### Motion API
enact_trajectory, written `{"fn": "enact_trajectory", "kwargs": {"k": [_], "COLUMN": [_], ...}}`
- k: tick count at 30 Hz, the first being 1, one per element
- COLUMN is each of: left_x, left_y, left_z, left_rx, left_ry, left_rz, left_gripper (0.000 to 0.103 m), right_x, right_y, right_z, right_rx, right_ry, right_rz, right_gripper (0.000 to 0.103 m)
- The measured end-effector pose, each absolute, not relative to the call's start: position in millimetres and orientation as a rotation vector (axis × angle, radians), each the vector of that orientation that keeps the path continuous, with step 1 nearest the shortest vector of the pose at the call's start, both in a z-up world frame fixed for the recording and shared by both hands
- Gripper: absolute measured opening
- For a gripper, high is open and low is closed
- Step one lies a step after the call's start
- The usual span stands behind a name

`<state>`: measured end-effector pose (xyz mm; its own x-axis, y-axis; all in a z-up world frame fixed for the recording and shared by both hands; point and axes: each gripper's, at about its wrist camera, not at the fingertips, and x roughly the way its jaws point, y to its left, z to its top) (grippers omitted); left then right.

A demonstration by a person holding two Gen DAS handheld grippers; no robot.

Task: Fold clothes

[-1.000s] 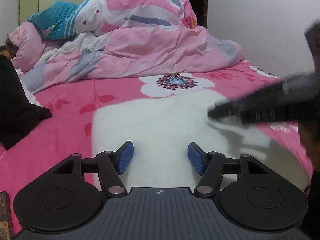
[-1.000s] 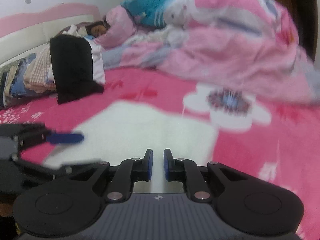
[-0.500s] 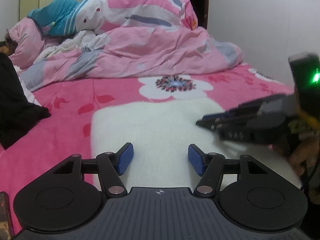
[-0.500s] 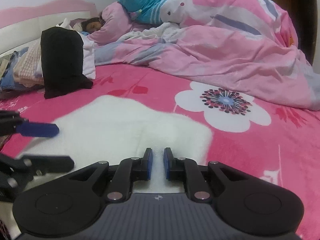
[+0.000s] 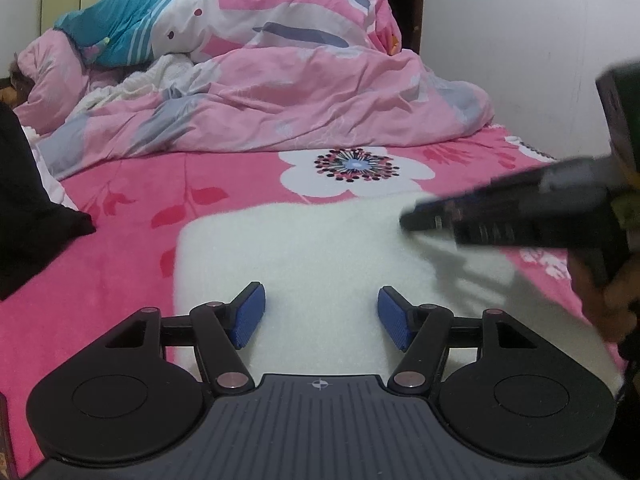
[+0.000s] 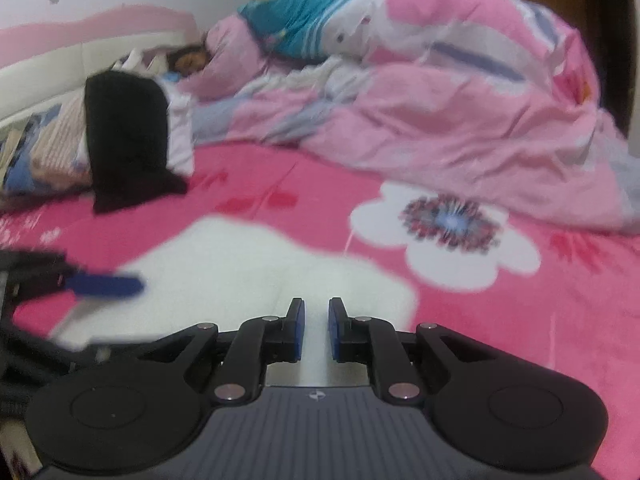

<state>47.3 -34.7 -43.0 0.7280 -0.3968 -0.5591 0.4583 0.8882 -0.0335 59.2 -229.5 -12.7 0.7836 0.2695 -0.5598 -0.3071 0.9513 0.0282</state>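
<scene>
Bed [image 5: 120,264]: covered by a bright pink sheet printed with a big white flower [image 5: 354,168] and red leaf sprigs; it fills most of both views.
Quilt [image 5: 304,92]: a pale pink quilt heaped across the far half of the bed, with a teal striped cloth [image 5: 116,28] lying at its top left.
Person [image 6: 188,62]: lying at the head of the bed, mostly under the quilt; only dark hair shows clearly.
White garment [image 5: 320,268]: a fluffy white piece spread flat on the near part of the sheet, its far edge just short of the printed flower. It lies directly under both grippers.
Black garment [image 6: 128,140]: draped over a stack of folded clothes [image 6: 44,148] at the left edge of the bed, well apart from the white garment.
Left gripper [image 5: 321,316]: the jaws stand wide apart and are widening a little; the white garment lies below the gap, and the blue pads [image 5: 248,316] grip nothing.
Right gripper [image 6: 316,330]: the jaws are nearly together with a narrow slit between the pads; white fabric shows through the slit, but whether any is pinched cannot be told. From the left camera it appears blurred, reaching in from the right above the garment's right side.
Hand [image 5: 616,300]: at the far right edge, behind the right gripper.
</scene>
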Motion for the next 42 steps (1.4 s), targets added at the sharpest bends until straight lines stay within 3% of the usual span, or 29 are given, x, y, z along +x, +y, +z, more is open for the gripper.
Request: {"fn": "enact_trajectory", "kwargs": {"k": [5, 13, 17, 26, 32, 39, 42], "left_x": [48.6, 48.7, 49.3, 50.7, 52.1, 51.9, 51.5], "left_y": [-37.9, -36.7, -37.9, -35.2, -35.0, -35.0, -35.4], "left_z": [-42.7, -42.5, -42.4, -41.6, -40.7, -40.1, -40.2], "left_rx": [0.114, 0.107, 0.105, 0.094, 0.087, 0.088, 0.09], "left_ry": [0.598, 0.603, 0.611, 0.617, 0.626, 0.635, 0.637], "left_rz": [-0.466, -0.463, -0.46, -0.465, -0.467, -0.468, -0.466], "left_gripper": [0.064, 0.065, 0.065, 0.066, 0.066, 0.067, 0.067], "right_x": [82.8, 94.2, 107.7, 100.6, 112.3, 71.7, 66.3], "right_y": [-231.7, -219.1, -216.4, -206.0, -211.9, -212.0, -213.4], "right_z": [-38.4, -13.5, -41.9, -2.5, -32.1, 8.0, -7.7], "right_rx": [-0.058, -0.098, -0.111, -0.111, -0.087, -0.033, -0.045], "right_ry": [0.632, 0.639, 0.701, 0.682, 0.761, 0.688, 0.74], "right_rz": [0.294, 0.305, 0.312, 0.297, 0.268, 0.261, 0.237], "right_gripper": [0.014, 0.014, 0.013, 0.014, 0.013, 0.014, 0.014]}}
